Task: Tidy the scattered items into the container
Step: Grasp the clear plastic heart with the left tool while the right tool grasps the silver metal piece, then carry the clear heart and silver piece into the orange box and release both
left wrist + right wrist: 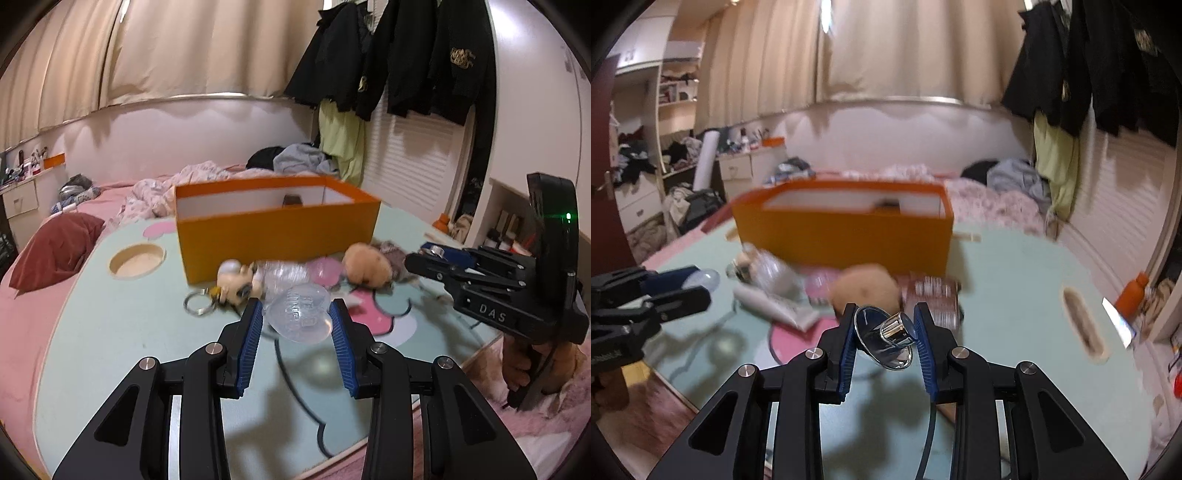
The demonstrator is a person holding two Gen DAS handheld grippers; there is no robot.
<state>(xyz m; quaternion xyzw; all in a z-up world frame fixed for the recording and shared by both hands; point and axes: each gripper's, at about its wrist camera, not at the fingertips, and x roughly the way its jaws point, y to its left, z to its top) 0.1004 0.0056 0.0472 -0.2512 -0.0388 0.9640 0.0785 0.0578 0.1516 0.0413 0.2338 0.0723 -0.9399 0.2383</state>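
An open orange box (273, 229) with a white inside stands on a pale green cartoon table (122, 321); it also shows in the right wrist view (846, 232). My left gripper (297, 314) is shut on a clear plastic dome (299, 314) and holds it above the table, in front of the box. My right gripper (884, 330) is shut on a small clear and chrome suction hook (886, 332). In front of the box lie a doll keychain (236, 282), a tan plush (365, 266), a pink item (327, 271) and a white tube (772, 304).
The table stands on a pink bed with a red pillow (55, 247) at left. Dark jackets (424, 59) hang at right. An orange bottle (1132, 295) stands at the table's right. A round hole (136, 260) is in the tabletop.
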